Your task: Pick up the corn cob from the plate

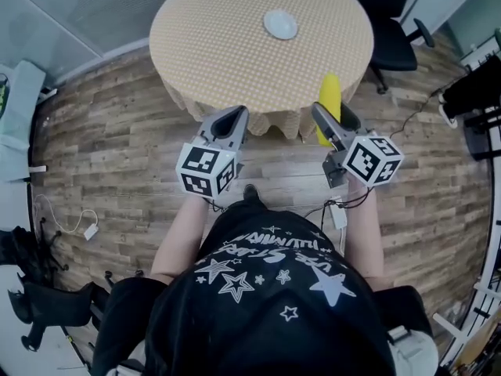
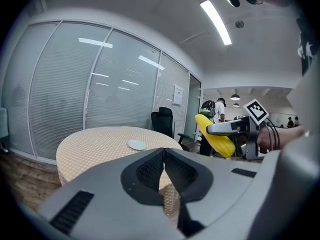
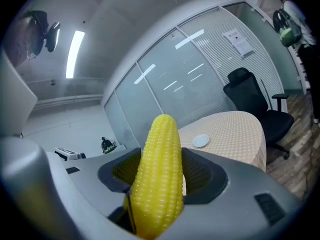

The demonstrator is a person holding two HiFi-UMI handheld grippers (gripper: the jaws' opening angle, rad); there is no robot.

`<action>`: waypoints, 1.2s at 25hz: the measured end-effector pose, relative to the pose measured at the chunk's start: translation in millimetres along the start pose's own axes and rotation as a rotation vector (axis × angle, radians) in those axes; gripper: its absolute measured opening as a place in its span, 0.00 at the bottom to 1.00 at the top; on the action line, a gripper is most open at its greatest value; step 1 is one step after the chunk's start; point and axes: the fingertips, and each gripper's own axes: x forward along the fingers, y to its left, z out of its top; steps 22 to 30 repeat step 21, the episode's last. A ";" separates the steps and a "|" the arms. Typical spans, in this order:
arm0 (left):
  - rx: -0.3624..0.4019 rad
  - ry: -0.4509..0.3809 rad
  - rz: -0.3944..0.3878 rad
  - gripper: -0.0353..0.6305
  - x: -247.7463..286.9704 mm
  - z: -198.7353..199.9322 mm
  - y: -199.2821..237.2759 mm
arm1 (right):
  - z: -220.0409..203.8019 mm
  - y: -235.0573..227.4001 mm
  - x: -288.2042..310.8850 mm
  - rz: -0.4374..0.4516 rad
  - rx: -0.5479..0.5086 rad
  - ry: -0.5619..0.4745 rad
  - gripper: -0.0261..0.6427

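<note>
Corn cob is clamped by right gripper, carried clear of plate at 12 o'clock, seemingly bare; left gripper closed, idle.

Glass partitions are lining this office. A swivel chair is standing by the surface, and a strip light is glowing overhead.

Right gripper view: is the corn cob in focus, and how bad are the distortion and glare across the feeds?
Right gripper view: the corn cob is sharp, its kernels distinct; strong fisheye bends the glass wall and the corners go dark. Left gripper view: the same fisheye and dark corners, with the ceiling light blown out. Head view: even light, no harsh shadows or glare, the plate readable.
</note>
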 end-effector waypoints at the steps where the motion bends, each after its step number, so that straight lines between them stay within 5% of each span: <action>1: -0.001 -0.001 0.003 0.07 -2.0 -0.6 -5.7 | -0.8 0.2 -4.9 0.005 -0.002 0.003 0.43; 21: -0.003 -0.010 0.059 0.07 -63.0 -26.3 -107.2 | -37.8 25.6 -109.2 0.085 -0.032 0.055 0.43; 30: -0.003 -0.010 0.059 0.07 -63.0 -26.3 -107.2 | -37.8 25.6 -109.2 0.085 -0.032 0.055 0.43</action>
